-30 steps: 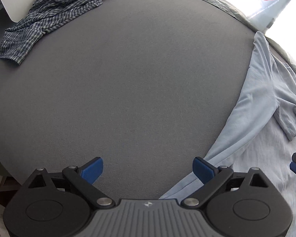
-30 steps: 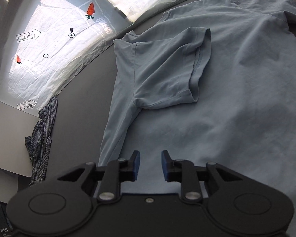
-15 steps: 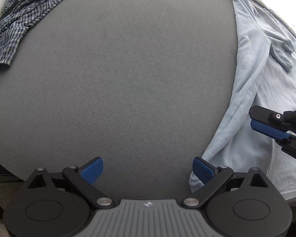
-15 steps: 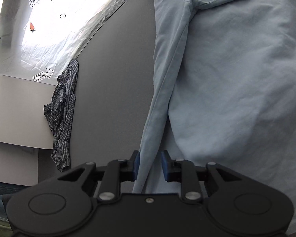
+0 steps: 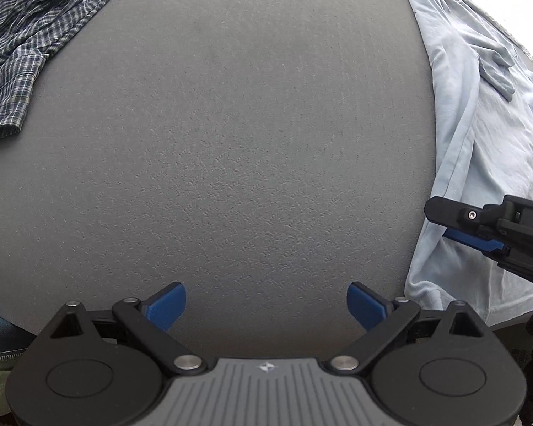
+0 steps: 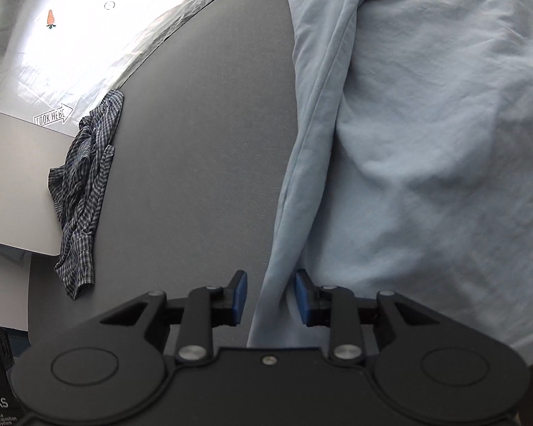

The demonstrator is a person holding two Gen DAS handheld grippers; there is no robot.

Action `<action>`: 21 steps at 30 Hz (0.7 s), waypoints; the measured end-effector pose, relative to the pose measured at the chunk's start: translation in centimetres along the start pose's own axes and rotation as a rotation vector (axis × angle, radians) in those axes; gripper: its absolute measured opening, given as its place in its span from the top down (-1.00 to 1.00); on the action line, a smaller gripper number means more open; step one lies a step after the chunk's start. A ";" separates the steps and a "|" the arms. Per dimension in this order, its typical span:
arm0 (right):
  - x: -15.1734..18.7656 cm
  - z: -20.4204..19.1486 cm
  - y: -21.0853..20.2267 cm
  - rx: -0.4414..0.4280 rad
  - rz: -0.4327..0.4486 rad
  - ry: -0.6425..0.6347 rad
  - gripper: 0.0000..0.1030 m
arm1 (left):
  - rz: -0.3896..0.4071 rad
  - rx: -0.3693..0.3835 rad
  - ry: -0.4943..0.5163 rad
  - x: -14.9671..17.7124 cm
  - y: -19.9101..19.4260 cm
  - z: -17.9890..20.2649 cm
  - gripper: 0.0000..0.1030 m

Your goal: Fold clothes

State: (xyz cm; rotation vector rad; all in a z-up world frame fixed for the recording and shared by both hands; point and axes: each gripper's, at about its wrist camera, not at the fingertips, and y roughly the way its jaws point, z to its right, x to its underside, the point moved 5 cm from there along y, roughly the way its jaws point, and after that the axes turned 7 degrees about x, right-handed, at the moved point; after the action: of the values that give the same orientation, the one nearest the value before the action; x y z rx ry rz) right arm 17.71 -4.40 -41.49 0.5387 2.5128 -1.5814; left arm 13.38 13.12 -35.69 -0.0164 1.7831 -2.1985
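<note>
A: Now that both hands have slid along the grey textured worktop (image 5: pixel 248 142), where does the light blue cotton T-shirt (image 6: pixel 426 142) lie?

B: Its folded side edge runs between the right tool (image 6: pixel 270 296) fingers, whose jaws have just been opening, not pinching it.

A: And the left tool (image 5: pixel 266 305)?

B: Spread wide over bare worktop, T-shirt to its right; the side fold looks laid.

Pale blue t-shirt (image 6: pixel 426 142) spread flat (side edge bunched).

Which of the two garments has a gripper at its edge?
The plain light blue T-shirt: its folded side edge runs between the right gripper fingers, whose jaws have just been opening. The checked shirt lies crumpled, apart, with no gripper near.
</note>
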 end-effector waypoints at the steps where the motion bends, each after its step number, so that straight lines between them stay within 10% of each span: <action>1: 0.1 -0.2 0.0 0.012 0.005 -0.009 0.40 | -0.002 0.002 0.006 0.1 0.0 -0.1 -0.88; 21: 2.1 -2.2 0.2 0.133 -0.024 -0.115 0.33 | -0.043 0.017 0.067 -0.1 0.5 -1.1 -0.88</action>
State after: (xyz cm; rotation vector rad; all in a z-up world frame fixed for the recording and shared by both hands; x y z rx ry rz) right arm 16.03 -1.86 -41.31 0.4213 2.3522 -1.7450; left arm 13.32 14.06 -36.37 0.0227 1.8151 -2.2695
